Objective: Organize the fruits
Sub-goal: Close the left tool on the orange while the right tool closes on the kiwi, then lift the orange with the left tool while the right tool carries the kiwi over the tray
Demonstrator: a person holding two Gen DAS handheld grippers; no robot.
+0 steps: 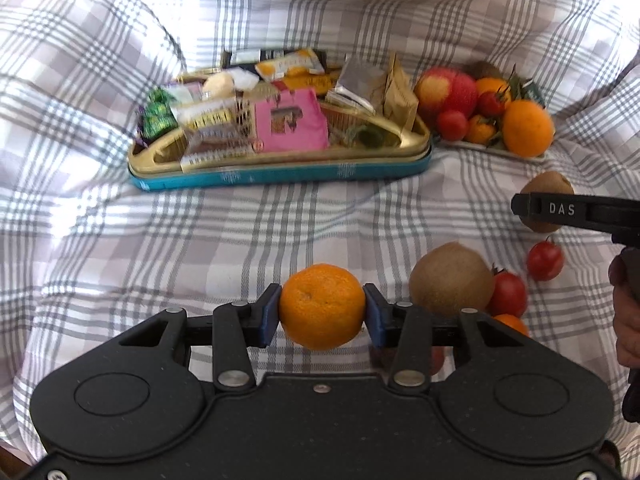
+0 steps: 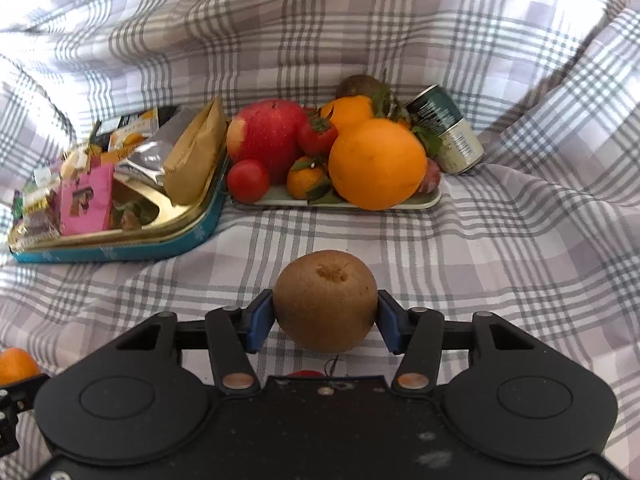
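Your left gripper [image 1: 322, 308] clamps a mandarin [image 1: 322, 306] above the cloth [image 1: 200, 240]; your right gripper [image 2: 325, 316] pinches a kiwi [image 2: 325, 306]. Ahead, the fruit tray [image 2: 434, 199] sits just beside the snack tin [image 2: 120, 248].

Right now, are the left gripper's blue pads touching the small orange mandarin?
Touching. Left wrist view shows both pads of the left gripper pressed against the small orange mandarin, no gap.

A rumpled checked cloth [image 1: 280, 220] in grey, lilac and white covers the whole surface ahead of the tool and rises in folds behind, hiding any wall or furniture. Bright light washes out the folds [image 2: 52, 92] at far left. No floor or window can be made out.
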